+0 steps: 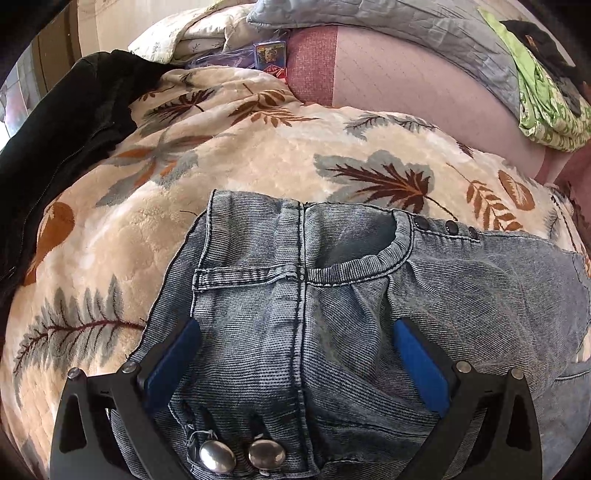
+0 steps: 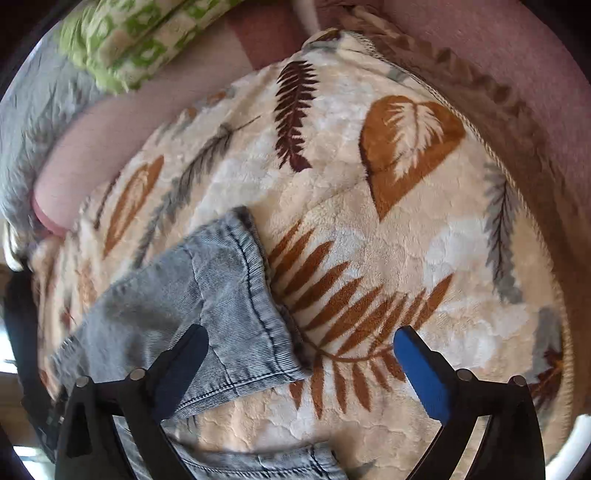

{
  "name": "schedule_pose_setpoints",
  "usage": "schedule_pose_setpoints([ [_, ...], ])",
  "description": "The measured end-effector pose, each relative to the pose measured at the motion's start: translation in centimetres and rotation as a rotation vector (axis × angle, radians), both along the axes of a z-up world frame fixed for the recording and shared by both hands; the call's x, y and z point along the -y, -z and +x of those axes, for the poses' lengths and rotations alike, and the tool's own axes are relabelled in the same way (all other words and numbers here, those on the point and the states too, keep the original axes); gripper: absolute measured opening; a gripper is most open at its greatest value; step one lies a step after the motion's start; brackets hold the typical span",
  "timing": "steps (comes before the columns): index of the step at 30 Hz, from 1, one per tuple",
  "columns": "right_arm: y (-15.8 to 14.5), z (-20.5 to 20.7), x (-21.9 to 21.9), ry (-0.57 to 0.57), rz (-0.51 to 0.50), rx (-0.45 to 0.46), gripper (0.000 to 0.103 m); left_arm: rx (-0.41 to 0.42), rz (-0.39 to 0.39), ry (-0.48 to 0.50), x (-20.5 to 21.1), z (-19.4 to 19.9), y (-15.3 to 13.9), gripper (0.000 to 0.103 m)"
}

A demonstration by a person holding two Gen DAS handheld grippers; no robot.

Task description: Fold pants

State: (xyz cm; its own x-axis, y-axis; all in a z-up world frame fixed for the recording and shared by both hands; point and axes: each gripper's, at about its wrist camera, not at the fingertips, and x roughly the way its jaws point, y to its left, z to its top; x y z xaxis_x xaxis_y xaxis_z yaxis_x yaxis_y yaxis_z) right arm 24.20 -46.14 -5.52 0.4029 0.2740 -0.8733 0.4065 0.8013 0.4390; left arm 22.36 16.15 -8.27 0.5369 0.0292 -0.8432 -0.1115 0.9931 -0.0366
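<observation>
We see the jeans [image 1: 332, 295] lying on a cream leaf-print blanket [image 1: 258, 155] spread over a bed. No real containers here; the only box-like item is a small printed carton [image 1: 271, 55] far back by the pillows, contents can't be told.

Left gripper [image 1: 295, 332]: fingers spread wide over the waistband end, blue pads [image 1: 421, 365] either side of the centre seam. Denim sits between them, pads don't look pressed on it, so nothing gripped. Two metal buttons [image 1: 240, 458] show at the bottom edge, between the finger bases. Front pocket opening and a row of dark rivets [image 1: 448, 226] sit up-right of the seam.

Right gripper [image 2: 299, 343]: fingers spread wide, nothing held. The hemmed leg cuff [image 2: 255, 302] lies flat on the blanket, partly between the fingers, nearer the left-hand one. Right-hand finger [image 2: 417, 365] is over bare blanket. More denim shows at the bottom edge.

Around: black jacket [image 1: 59, 147] on the left of the blanket, grey quilted pillow [image 1: 406, 33] and green patterned fabric [image 1: 543, 110] at the back, pink sheet [image 1: 406, 92] past the blanket edge.
</observation>
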Motion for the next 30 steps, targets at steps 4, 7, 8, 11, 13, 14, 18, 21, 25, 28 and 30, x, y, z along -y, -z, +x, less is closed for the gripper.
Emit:
schedule_pose_setpoints([
  [4,1.2,-2.4,0.2,-0.034,0.031,0.015,0.099,-0.015,0.019,0.005,0.2,0.3,0.7,0.103],
  [7,0.7,-2.4,-1.7,-0.137,-0.012,0.051,0.085,-0.015,0.037,0.007,0.4,0.2,0.8,0.103],
  [8,0.6,-2.1,-2.2,-0.154,-0.018,0.056,0.083,-0.016,0.039,0.007,0.4,0.2,0.8,0.103],
  [11,2.2,-0.5,-3.7,-0.188,-0.048,-0.011,0.076,-0.024,0.048,0.012,0.5,0.3,1.3,0.103],
  [13,3.9,0.3,-4.6,-0.197,-0.101,-0.069,0.038,-0.023,0.06,0.015,0.6,0.3,1.4,0.103],
  [14,3.7,0.3,-5.1,-0.208,-0.156,-0.077,0.03,-0.023,0.061,0.016,0.6,0.3,1.4,0.103],
  [18,0.2,-1.0,-5.8,-0.229,-0.217,-0.048,0.009,-0.021,0.058,0.019,0.6,0.3,1.5,0.103],
  [21,1.5,-1.4,-5.2,-0.208,-0.301,-0.132,0.018,-0.029,0.076,0.018,0.9,0.4,1.5,0.103],
  [25,1.9,-3.3,-2.9,-0.119,-0.198,-0.086,0.061,-0.04,0.102,0.017,0.7,-0.5,-0.1,0.103],
  [28,-0.8,-7.6,-1.7,-0.094,-0.141,-0.011,0.068,0.04,0.126,0.04,0.4,-3.6,-3.1,0.103],
  [30,-1.6,-11.0,-1.6,-0.123,-0.118,-0.025,0.068,0.055,0.116,0.058,-0.3,-6.3,-4.7,0.103],
])
